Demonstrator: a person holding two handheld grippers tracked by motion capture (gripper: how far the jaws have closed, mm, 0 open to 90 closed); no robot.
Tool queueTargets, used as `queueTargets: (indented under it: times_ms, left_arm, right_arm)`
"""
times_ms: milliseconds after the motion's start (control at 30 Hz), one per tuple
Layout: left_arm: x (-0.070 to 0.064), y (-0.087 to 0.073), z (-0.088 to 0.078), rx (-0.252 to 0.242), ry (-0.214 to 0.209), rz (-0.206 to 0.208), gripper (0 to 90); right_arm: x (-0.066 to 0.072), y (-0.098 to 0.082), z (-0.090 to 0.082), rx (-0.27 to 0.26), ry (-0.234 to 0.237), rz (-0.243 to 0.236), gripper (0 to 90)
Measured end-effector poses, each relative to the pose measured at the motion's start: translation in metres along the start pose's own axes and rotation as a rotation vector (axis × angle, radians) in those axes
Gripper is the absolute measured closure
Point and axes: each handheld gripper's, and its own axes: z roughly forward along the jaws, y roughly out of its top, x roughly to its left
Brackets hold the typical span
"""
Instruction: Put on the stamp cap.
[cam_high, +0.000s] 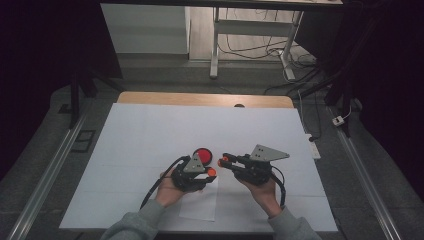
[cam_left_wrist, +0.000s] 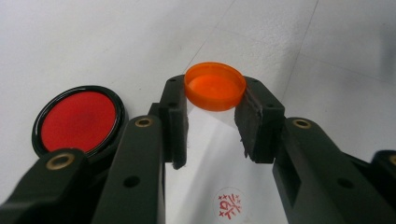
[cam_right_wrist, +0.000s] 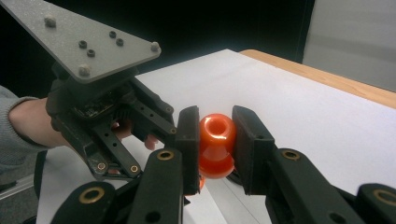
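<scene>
Left gripper (cam_left_wrist: 212, 123) clamps orange cap (cam_left_wrist: 215, 86); right gripper (cam_right_wrist: 215, 140) clamps orange stamp (cam_right_wrist: 216, 144).

Ink pad (cam_high: 202, 154) behind L gripper (cam_high: 212, 172) — on table (cam_high: 150, 130).

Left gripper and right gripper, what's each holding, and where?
Left gripper clamps the orange cap by its rim; right gripper grips the orange stamp around its narrow waist.
</scene>
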Motion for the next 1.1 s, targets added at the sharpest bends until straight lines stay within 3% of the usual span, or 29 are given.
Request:
queueTargets:
  times_ms: [600,1100]
  left_arm:
    - [-0.002,0.001,0.003,0.003,-0.003,0.008,64.5]
    - [-0.003,0.002,0.000,-0.026,0.010,0.012,64.5]
  right_arm:
    - [0.005,-0.004,0.008,0.022,0.030,0.001,71.8]
    - [0.008,-0.010,0.015,0.051,0.052,0.005,71.8]
